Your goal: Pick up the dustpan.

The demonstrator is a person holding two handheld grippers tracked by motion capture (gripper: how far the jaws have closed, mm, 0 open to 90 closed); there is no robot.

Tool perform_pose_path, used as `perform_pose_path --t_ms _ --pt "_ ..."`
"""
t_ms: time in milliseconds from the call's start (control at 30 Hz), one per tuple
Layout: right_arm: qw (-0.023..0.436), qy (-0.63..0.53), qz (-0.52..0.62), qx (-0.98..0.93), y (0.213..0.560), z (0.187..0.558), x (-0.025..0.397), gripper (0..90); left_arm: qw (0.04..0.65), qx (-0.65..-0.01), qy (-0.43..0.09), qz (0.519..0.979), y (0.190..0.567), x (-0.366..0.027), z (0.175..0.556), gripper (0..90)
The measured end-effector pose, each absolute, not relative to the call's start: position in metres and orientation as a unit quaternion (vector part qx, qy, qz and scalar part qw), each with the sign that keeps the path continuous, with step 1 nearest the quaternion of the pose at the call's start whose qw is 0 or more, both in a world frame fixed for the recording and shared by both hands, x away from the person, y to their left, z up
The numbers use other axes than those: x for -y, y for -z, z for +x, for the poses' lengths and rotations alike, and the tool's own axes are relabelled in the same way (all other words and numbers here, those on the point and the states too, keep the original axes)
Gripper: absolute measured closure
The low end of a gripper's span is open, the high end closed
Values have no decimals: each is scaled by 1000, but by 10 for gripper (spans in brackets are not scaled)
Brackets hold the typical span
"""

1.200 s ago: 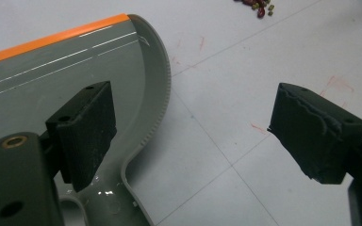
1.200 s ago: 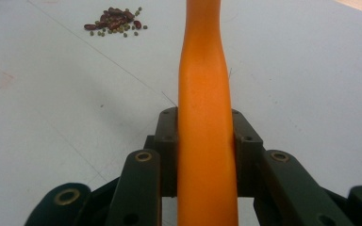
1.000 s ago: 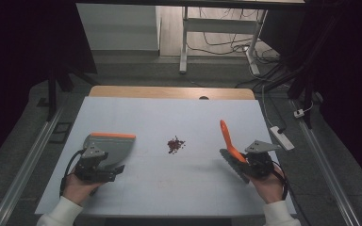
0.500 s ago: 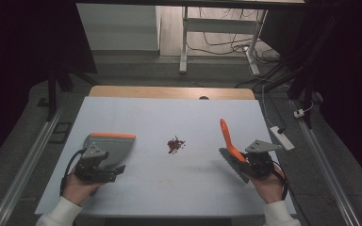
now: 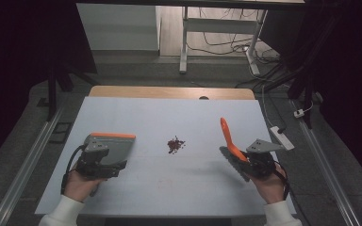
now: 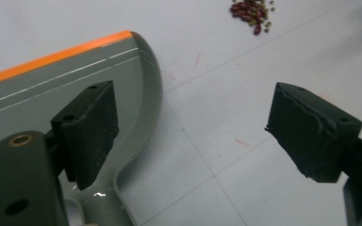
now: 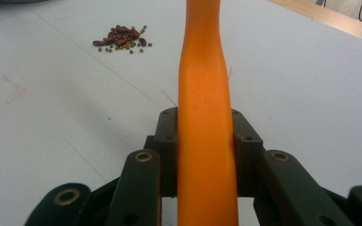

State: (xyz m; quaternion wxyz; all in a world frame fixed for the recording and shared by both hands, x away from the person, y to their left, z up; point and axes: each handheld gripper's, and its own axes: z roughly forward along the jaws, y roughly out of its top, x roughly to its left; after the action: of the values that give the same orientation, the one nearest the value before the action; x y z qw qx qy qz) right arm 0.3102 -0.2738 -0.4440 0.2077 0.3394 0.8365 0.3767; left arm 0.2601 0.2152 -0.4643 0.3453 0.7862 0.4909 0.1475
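A small pile of dark red and green beans (image 5: 175, 144) lies mid-table, also seen at top of the left gripper view (image 6: 250, 12) and far left in the right gripper view (image 7: 121, 37). A grey dustpan (image 5: 118, 145) with an orange rim rests flat at the left. My left gripper (image 5: 107, 160) stands open over its near end; one jaw hovers above the pan (image 6: 37, 80), the other above bare table. My right gripper (image 5: 245, 160) is shut on the orange handle (image 7: 202, 94) of a brush (image 5: 227, 135), which points up and away, right of the beans.
The white table (image 5: 193, 188) ends in a wooden strip (image 5: 169, 92) at the far side. A white power strip (image 5: 283, 137) lies at the right edge. Metal rails run along the floor on both sides, with desk legs and cables beyond.
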Motion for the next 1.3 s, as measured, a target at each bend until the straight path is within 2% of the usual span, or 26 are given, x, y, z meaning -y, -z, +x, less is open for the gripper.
perform_pose_path --t_ms 267,733,1033,1300 --pt "209 -369 336 -841 445 310 273 696 331 -503 -151 784 459 -228 253 181" --pt "203 -366 338 -843 449 310 270 695 313 -558 -159 752 456 -256 237 175" --pt "204 -363 337 -844 451 311 270 695 264 -583 -148 754 480 -256 240 168" --pt "203 -361 339 -845 453 311 269 695 258 -605 -120 743 496 -259 247 169"
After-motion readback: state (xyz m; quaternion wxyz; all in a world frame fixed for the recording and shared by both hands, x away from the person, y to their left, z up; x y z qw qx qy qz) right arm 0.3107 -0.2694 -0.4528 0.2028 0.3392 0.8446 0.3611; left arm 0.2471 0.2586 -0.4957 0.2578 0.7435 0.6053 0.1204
